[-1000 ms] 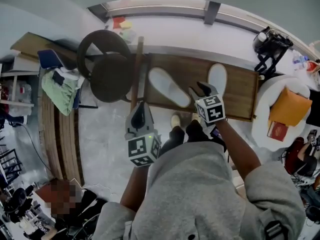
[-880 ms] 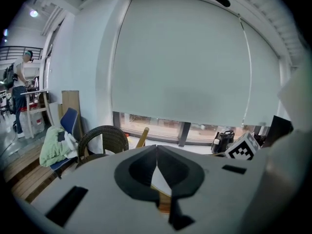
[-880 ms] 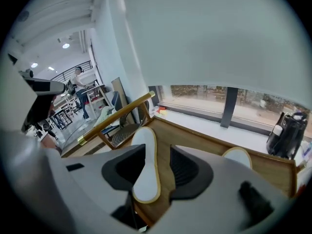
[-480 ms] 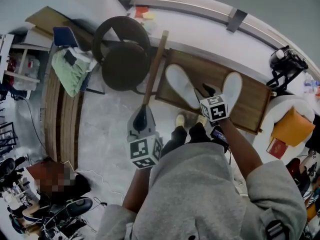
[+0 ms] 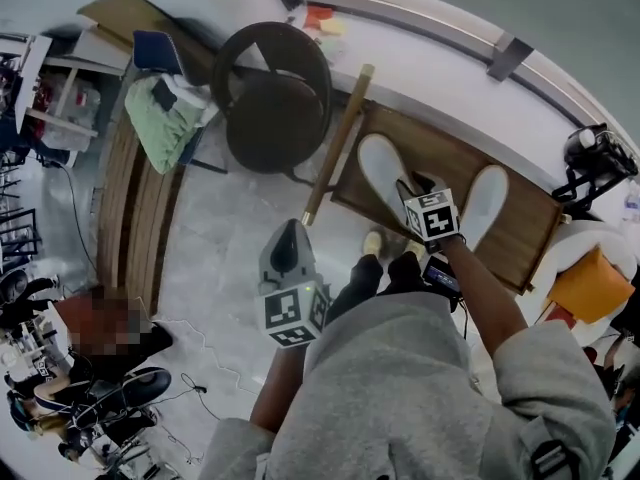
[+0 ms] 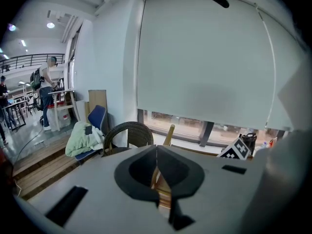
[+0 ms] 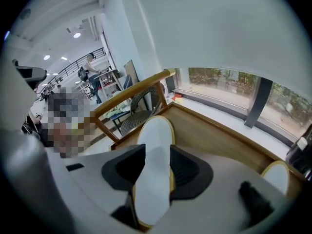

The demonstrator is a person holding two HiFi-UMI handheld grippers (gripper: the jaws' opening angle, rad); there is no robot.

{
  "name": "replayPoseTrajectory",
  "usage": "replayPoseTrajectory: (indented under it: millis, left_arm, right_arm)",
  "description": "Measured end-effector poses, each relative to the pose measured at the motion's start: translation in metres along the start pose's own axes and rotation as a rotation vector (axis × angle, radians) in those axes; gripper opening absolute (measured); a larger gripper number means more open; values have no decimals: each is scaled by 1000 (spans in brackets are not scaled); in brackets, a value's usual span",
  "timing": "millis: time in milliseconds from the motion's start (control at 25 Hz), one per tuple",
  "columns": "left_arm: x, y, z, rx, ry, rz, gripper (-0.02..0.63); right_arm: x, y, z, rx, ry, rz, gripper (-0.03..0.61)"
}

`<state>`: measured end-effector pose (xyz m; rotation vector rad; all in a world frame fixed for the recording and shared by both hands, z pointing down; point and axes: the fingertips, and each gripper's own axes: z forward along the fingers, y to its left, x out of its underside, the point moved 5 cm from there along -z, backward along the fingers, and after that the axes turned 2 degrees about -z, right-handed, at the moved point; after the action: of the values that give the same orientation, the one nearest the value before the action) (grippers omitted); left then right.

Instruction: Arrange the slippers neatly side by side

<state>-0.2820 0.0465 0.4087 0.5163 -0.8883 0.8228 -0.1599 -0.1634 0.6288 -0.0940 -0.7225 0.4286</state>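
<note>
Two white slippers with yellow rims lie on a low wooden platform [image 5: 520, 253]. The left slipper [image 5: 378, 168] lies slanted; the right slipper [image 5: 488, 203] lies apart from it. My right gripper [image 5: 412, 190] is at the near end of the left slipper. In the right gripper view that slipper [image 7: 155, 145] fills the gap of the right gripper [image 7: 155, 172], both pads against its sides, and the other slipper [image 7: 276, 175] shows at the lower right. My left gripper [image 5: 285, 240] hangs over the floor away from the platform; the left gripper [image 6: 157, 167] is shut with nothing held.
A dark wicker chair [image 5: 275, 98] stands left of the platform, with a wooden rail [image 5: 338, 148] between them. A green cloth [image 5: 170, 118] lies on a blue chair, beside wooden steps [image 5: 135, 213]. The person's feet [image 5: 375, 243] are at the platform's near edge. A black device [image 5: 595, 158] stands at the right.
The head view has swung, so the platform now sits slanted and further right. My right gripper has stayed at the left slipper's near end. The left gripper has hardly moved.
</note>
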Motion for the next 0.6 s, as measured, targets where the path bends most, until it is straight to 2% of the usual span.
replayPoseTrajectory:
  millis: [320,440,600]
  left_arm:
    - [2,19,-11,-80,0,-35,15]
    - [5,25,-15,-99,2,-45,15]
    - [6,32,-17,-101,1,-48,15]
  right_arm:
    - [5,5,34,-14,96,6,152]
    - [6,7,37,31,136,-15,54]
    - [3,11,35,39,130,-5,41]
